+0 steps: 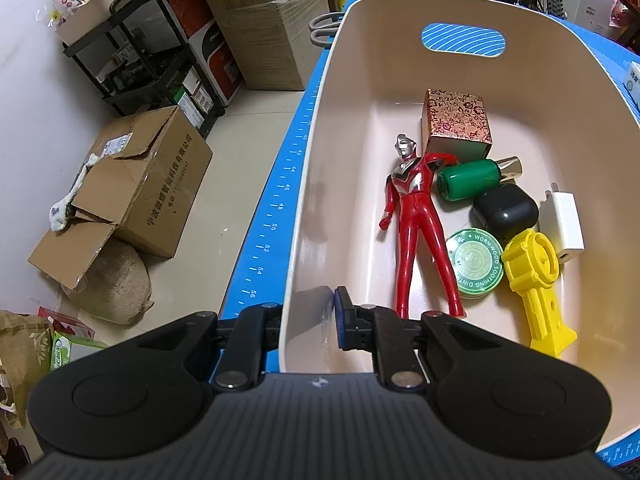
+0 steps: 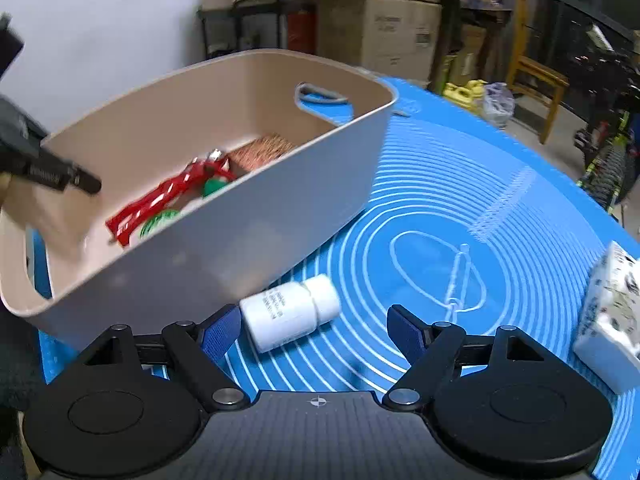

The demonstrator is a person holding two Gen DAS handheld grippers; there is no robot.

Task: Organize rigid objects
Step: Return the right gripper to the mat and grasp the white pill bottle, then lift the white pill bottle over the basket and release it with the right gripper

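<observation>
Left gripper (image 1: pixel 308 320) is pinching the bin (image 1: pixel 304 216) wall; right gripper (image 2: pixel 312 330) is hanging spread wide around the white bottle (image 2: pixel 290 316) lying just beside the bin.

Left gripper (image 1: pixel 306 316) clamped shut; right gripper (image 2: pixel 314 330) spread wide

The surface was covered by a blue silicone mat (image 2: pixel 460 184) printed with white rings. On it sat a beige plastic bin (image 2: pixel 248 216), a white lidded pill bottle (image 2: pixel 290 312) lying just beside it, and a white patterned box (image 2: pixel 612 320) well apart.
</observation>
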